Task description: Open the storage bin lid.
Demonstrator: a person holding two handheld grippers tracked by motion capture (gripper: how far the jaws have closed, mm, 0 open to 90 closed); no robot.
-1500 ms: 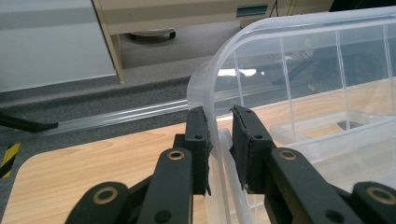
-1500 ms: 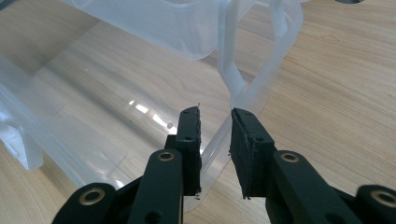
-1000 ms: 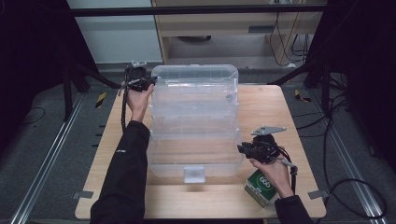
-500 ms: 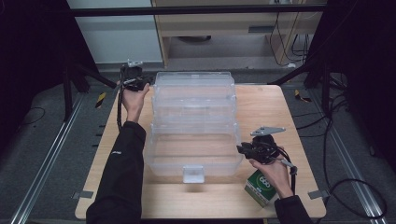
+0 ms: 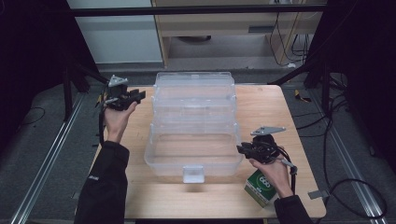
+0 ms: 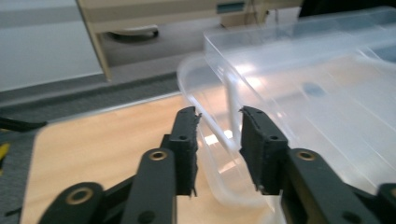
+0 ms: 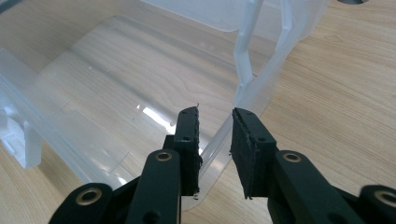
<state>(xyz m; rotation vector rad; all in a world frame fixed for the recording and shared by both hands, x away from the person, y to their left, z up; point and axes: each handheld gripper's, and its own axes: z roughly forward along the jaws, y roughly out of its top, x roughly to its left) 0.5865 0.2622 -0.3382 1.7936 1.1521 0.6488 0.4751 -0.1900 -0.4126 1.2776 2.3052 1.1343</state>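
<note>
High view shows a clear box (image 5: 194,126) standing on the middle of the table (image 5: 261,105), opened out in stepped tiers, the lowest tray nearest the front edge with a small latch (image 5: 193,173) on its front wall. At the tray's right front corner the right gripper (image 5: 243,149) has its jaws set over the rim; the right gripper view shows the thin wall between the pads (image 7: 246,149), with a sliver of gap on each side, so I cannot tell whether they pinch it. Near the table's far left corner the left gripper (image 5: 138,94) is just beside the box's upper tier, apart from it, its jaws having just been opening; the left gripper view shows them spread with nothing between them, the box's edge (image 6: 219,135) beyond. A green carton (image 5: 259,186) stands by the front right corner, under the right hand (image 5: 273,170).
</note>
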